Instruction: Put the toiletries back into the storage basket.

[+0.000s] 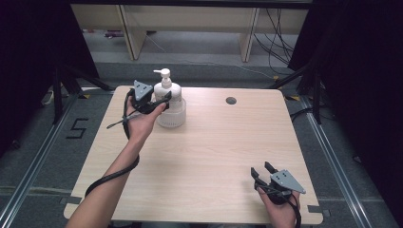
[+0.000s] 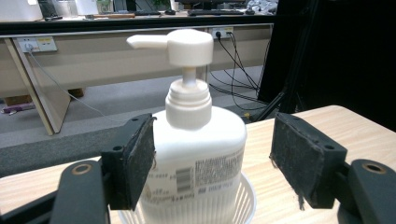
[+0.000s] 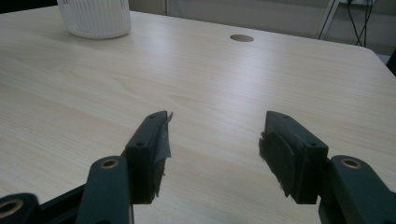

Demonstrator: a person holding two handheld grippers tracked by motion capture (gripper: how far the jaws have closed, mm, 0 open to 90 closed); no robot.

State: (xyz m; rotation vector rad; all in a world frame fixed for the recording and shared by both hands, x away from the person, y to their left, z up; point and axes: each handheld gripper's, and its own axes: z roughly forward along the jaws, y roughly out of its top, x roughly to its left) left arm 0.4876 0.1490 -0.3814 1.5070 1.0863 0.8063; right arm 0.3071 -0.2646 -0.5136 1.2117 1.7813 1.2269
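A white pump bottle (image 1: 169, 90) stands upright in a small white ribbed basket (image 1: 171, 118) at the back left of the wooden table (image 1: 214, 142). My left gripper (image 1: 164, 100) is at the bottle's left side, open. In the left gripper view the bottle (image 2: 196, 154) sits between the pads of this gripper (image 2: 219, 151): the left pad is against the bottle's shoulder and the right pad (image 2: 303, 158) stands apart from it. My right gripper (image 1: 261, 168) rests near the table's front right edge, open with nothing between its fingers (image 3: 212, 140).
A round cable hole (image 1: 231, 100) lies at the back of the table, right of the bottle. The basket (image 3: 95, 18) and hole (image 3: 242, 38) appear far off in the right gripper view. Black stands and cables flank the table on the floor.
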